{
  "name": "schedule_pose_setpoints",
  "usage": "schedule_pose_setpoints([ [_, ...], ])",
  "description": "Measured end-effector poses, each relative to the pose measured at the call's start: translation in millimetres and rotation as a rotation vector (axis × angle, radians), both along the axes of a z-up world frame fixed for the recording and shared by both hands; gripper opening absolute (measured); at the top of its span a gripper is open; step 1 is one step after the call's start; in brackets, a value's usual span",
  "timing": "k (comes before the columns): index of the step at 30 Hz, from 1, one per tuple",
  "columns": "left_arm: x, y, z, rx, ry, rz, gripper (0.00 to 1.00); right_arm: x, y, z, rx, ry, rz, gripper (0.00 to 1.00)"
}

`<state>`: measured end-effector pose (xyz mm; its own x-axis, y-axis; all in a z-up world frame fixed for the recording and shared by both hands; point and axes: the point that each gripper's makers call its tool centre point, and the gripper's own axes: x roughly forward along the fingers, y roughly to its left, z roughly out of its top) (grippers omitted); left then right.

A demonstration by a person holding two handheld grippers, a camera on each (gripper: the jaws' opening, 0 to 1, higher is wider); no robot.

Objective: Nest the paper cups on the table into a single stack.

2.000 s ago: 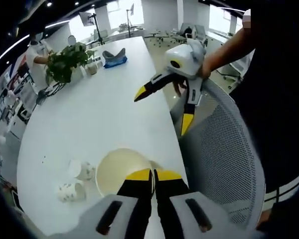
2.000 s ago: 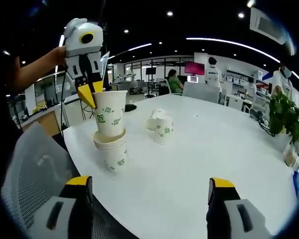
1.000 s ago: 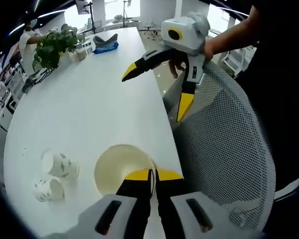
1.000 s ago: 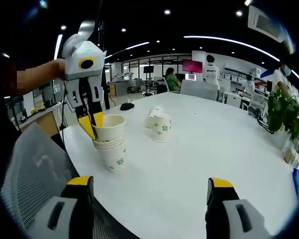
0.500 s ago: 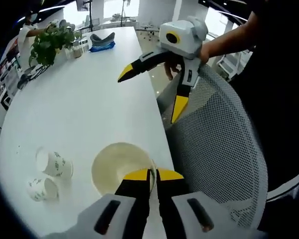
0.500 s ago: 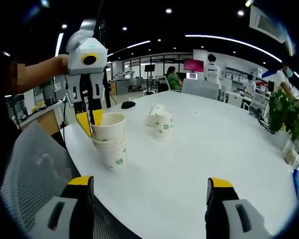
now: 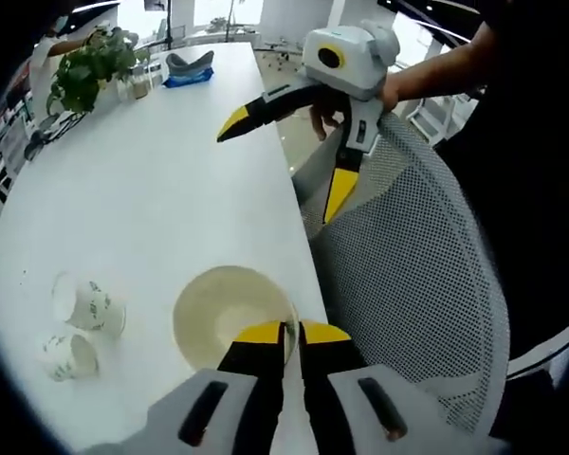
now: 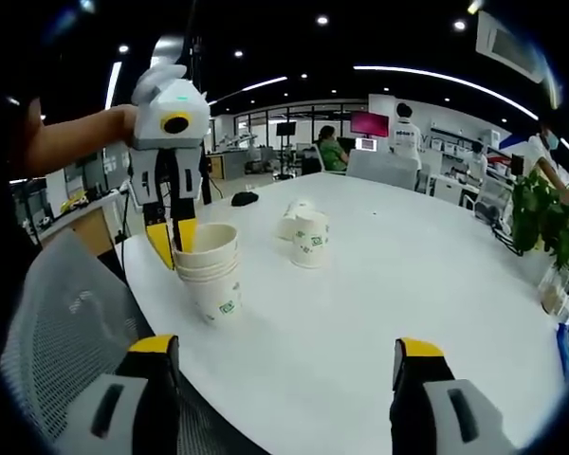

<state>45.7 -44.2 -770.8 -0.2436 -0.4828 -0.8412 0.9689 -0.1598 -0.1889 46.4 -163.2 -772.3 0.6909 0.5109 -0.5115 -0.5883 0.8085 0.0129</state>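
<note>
Down at the bottom centre of the left gripper view, the left gripper (image 7: 286,332) has its two yellow-tipped jaws pressed together on the near rim of the top cup (image 7: 229,313), one jaw inside the rim and one outside. That cup sits nested in the stack of cups (image 8: 209,267), which the right gripper view shows left of centre, upright on the white table (image 8: 379,284) near its edge; the left gripper comes down onto the stack's rim from the upper left of that frame, held by a person's hand (image 8: 123,118).

Along the bottom of the right gripper view, the right gripper (image 8: 283,365) holds its jaws wide apart with nothing between them. It also appears in the upper middle of the left gripper view, jaws spread, hanging above the table edge and a grey mesh chair (image 7: 417,284).

Two more loose cups (image 7: 76,322) lie on their sides close together at the lower left of the left gripper view, apart from the stack; in the right gripper view they sit near the frame centre, behind the stack. A potted plant (image 7: 85,66) stands at the table's far end, upper left, with a blue and grey object (image 7: 188,68) just beside it. People sit or stand at desks in the background of the right gripper view.
</note>
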Motion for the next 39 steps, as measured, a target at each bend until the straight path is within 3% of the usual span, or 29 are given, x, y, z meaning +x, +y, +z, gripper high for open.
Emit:
schedule_pose_setpoints([
  [29, -0.9, -0.9, -14.8, 0.011, 0.048, 0.004, 0.05, 1.8, -3.1, -1.5, 0.003, -0.003, -0.012, 0.94],
  [39, 0.6, 3.5, -6.1, -0.004, 0.026, 0.014, 0.08, 1.4, 1.7, 2.9, 0.03, -0.01, -0.003, 0.97],
])
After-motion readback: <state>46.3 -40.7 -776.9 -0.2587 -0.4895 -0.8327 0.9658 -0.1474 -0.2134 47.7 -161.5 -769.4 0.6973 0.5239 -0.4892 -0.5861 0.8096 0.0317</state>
